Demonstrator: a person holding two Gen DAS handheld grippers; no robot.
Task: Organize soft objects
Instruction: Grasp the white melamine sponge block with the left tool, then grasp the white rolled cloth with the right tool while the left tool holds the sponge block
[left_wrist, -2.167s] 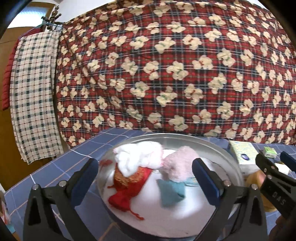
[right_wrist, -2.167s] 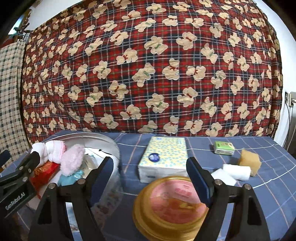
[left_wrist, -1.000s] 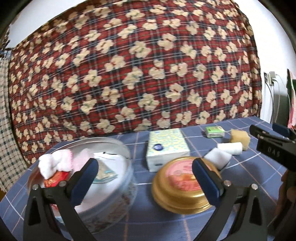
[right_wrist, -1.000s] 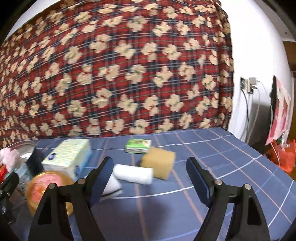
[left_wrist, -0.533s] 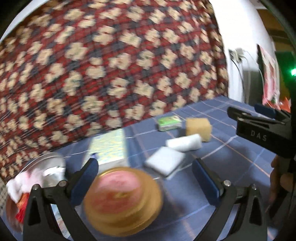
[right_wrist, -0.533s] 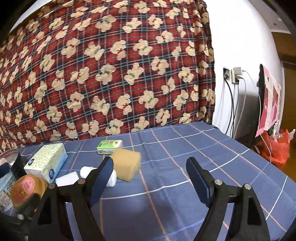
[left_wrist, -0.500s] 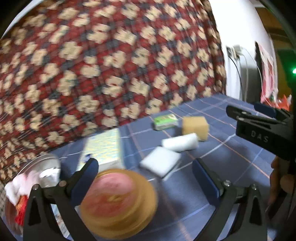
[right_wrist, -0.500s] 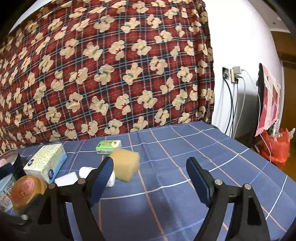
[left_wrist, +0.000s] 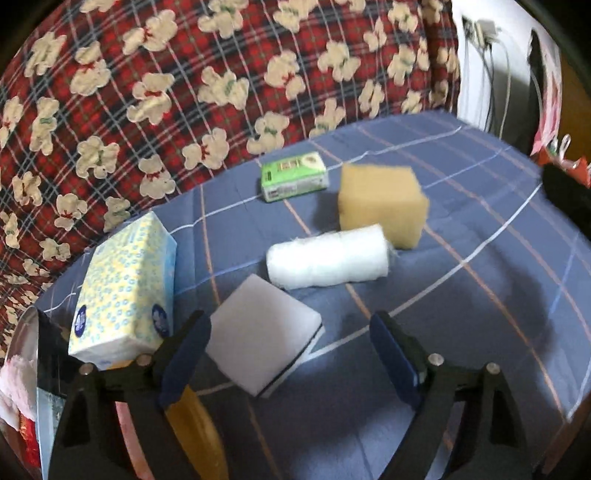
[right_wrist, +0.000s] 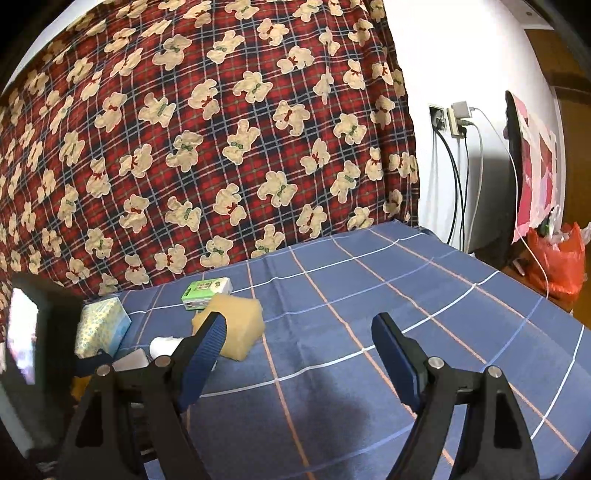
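White sponge block (left_wrist: 264, 334) lying flat on blue checked tablecloth (left_wrist: 461, 236), just ahead of left gripper (left_wrist: 291, 354), partly between its blue pads (left_wrist: 186, 354). Jaws closing yet wide, not pressing on block; nothing held. Judged light, compressible, dark thin layer along lower edge; likely to deform under a hard squeeze. Best taken across the two short sides, pads low on the flanks, moderate pressure only.

Just beyond: white rolled cloth (left_wrist: 328, 256), lying on its side, touching or nearly touching yellow sponge cube (left_wrist: 382, 203). Both judged soft and light; roll liable to unravel if gripped at an end, so take at mid-length. Green packet (left_wrist: 293, 181) further back, apart from cube. Tissue box (left_wrist: 125, 284) to the left of block, near. Gold lid (left_wrist: 192, 424) under left jaw, partly hidden. Round tin (left_wrist: 22, 369) at left edge, pink and white soft items inside; probable destination.

Right gripper (right_wrist: 295, 354) wide, empty, hovering over bare tablecloth; yellow sponge cube partly behind its left pad, not between pads.

Bear-print plaid blanket (right_wrist: 221, 129) as backdrop.
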